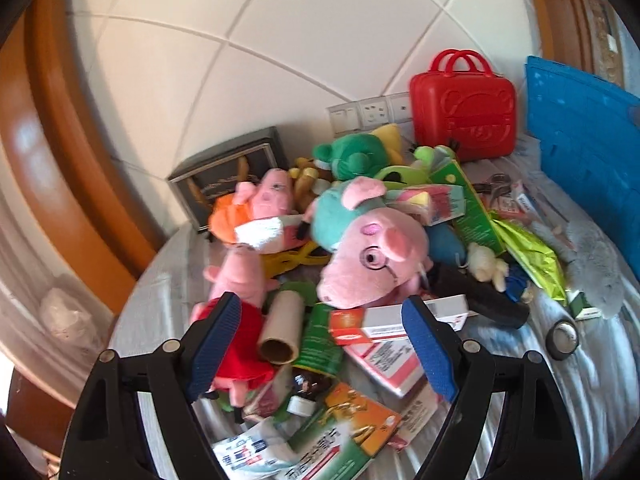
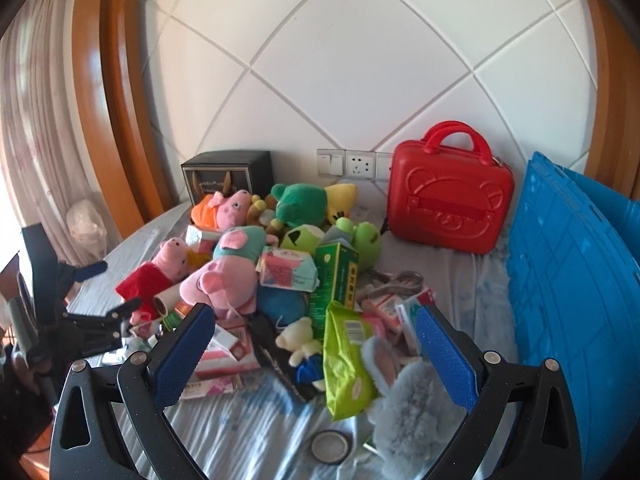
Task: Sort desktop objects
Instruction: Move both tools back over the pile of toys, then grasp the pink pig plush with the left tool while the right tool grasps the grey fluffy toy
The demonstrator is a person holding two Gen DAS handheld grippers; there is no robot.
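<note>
Green box with yellow label, its print too blurred.

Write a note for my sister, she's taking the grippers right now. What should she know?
Left hand-held gripper: open, holding nothing, over the cardboard tube and medicine boxes.
Right hand-held gripper: open, holding nothing, over the green packet and grey fluffy toy.
Pig plushies, boxes and scissors lie mixed in one pile on the table.
Red case shut; blue crate at right.
Nothing looks sorted yet; the whole pile is left.
</note>
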